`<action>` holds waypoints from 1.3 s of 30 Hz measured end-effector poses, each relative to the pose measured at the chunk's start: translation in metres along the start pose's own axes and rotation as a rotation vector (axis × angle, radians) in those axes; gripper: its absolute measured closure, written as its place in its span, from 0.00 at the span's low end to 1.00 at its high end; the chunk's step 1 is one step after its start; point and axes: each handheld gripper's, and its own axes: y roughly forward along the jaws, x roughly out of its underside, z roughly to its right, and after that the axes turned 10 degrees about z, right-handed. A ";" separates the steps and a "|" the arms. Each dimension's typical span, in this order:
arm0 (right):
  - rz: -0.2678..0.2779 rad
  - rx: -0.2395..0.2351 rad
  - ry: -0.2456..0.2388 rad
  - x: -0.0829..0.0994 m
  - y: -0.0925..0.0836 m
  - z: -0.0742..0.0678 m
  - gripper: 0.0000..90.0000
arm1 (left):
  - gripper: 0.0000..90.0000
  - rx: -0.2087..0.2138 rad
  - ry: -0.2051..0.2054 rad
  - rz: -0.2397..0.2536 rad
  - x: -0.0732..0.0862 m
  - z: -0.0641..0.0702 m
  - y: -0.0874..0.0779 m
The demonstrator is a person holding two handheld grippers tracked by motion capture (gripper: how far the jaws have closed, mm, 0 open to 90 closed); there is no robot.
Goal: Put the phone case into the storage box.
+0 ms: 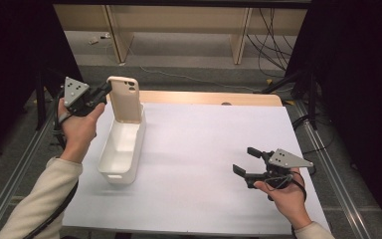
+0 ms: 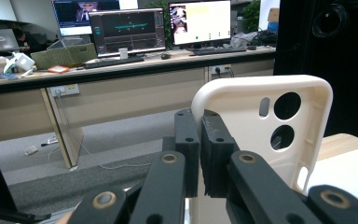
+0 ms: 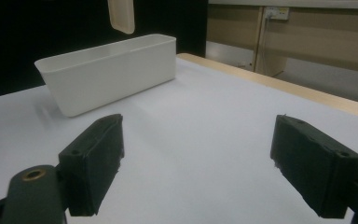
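A cream phone case [image 1: 125, 99] with camera cut-outs hangs upright above the far end of a white oblong bin [image 1: 117, 172]. My left gripper [image 1: 107, 89] is shut on the case's left edge. In the left gripper view the pads [image 2: 214, 140] pinch the case's [image 2: 279, 126] rim. The case's lower end [image 3: 121, 16] hangs over the bin [image 3: 107, 70] in the right gripper view. My right gripper [image 1: 246, 160] rests open near the table's front right, nothing between its pads [image 3: 98, 158].
A white sheet covers the table [image 1: 204, 149], with a wooden edge [image 1: 214, 97] at the far side. Metal rails [image 1: 328, 164] run along both sides. Desks with monitors [image 2: 126, 30] and cables stand beyond the table.
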 end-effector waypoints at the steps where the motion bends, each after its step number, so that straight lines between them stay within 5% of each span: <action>1: -0.001 0.000 0.001 0.000 0.000 0.000 0.21 | 0.96 0.000 0.001 -0.002 0.000 -0.001 0.000; 39: -0.001 -0.001 0.006 0.000 0.000 0.000 0.21 | 0.96 -0.020 0.003 -0.021 0.012 -0.008 0.014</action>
